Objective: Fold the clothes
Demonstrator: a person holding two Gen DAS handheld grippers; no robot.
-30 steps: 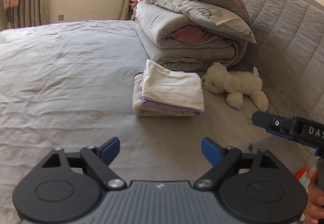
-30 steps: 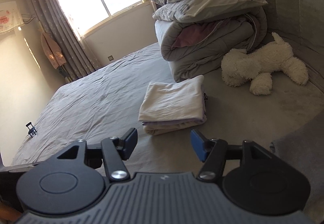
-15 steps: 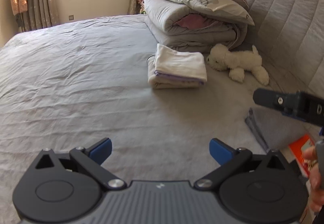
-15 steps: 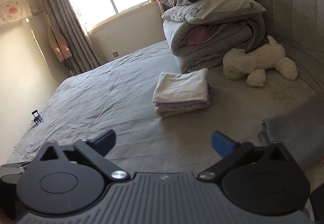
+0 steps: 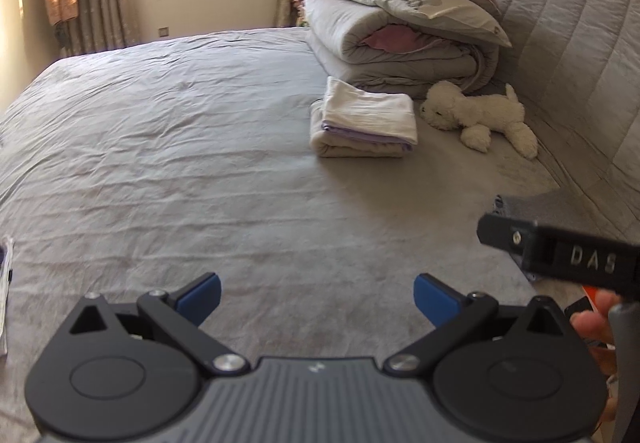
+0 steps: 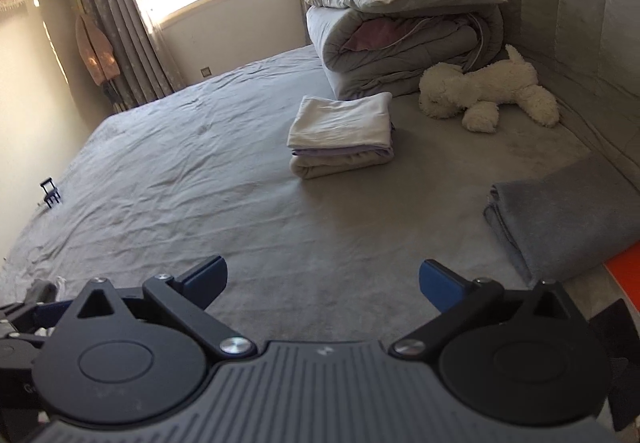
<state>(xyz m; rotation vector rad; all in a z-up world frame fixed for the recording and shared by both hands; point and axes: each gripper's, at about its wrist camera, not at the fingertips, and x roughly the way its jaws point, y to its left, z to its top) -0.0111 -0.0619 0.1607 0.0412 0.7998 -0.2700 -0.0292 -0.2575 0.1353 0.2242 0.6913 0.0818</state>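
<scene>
- Both grippers, left gripper (image 5: pixel 316 293) and right gripper (image 6: pixel 322 281), pulled back from the stack of folded clothes (image 5: pixel 362 123), which sat finished near the bedding pile (image 5: pixel 404 31).
- Their jaws had just been opening and stood fully wide, holding nothing.
- Likely next: the grey cloth (image 6: pixel 560 215) beside the right gripper.

The folded clothes (image 6: pixel 340 135) lie on the bed (image 6: pixel 180 179) before the quilt pile (image 6: pixel 404 39), the plush dog (image 6: pixel 488 91) to their right.
</scene>
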